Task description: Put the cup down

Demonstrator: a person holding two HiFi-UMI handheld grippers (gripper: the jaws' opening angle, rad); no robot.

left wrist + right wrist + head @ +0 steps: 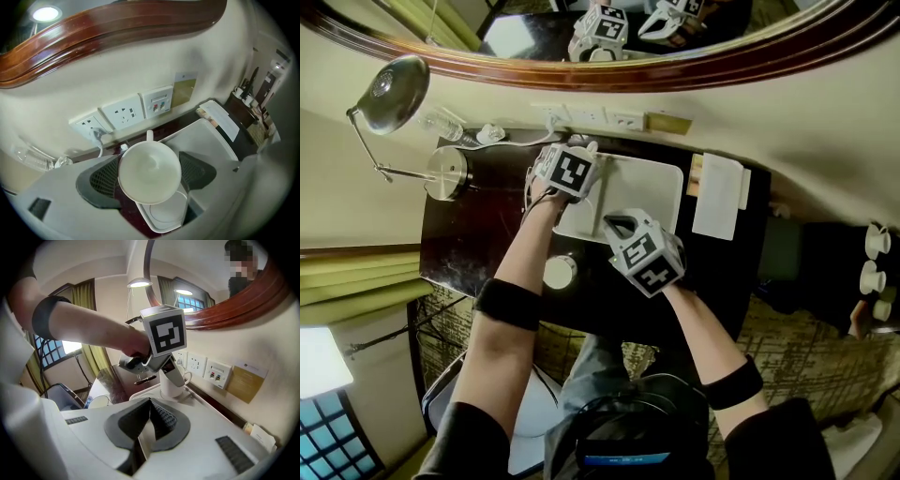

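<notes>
As seen from the head, the left gripper point(569, 173) is held over the tray's point(661, 187) left end, the right gripper point(622, 227) at the tray's near edge. From the left gripper view, a white cup point(149, 172) is clamped between the pads, mouth up, over a tray corner. From the right gripper view, the right pads are pressed together on nothing, and the cup's handle is turned towards the sockets point(197, 364) behind the tray.

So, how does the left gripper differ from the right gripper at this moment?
On the left gripper the tongs stand wide and clamp the white cup; on the right gripper they are shut, with nothing between them. The left gripper is over the white tray, close to the wall; the right gripper is at the tray's near edge. Both carry a marker cube.
</notes>
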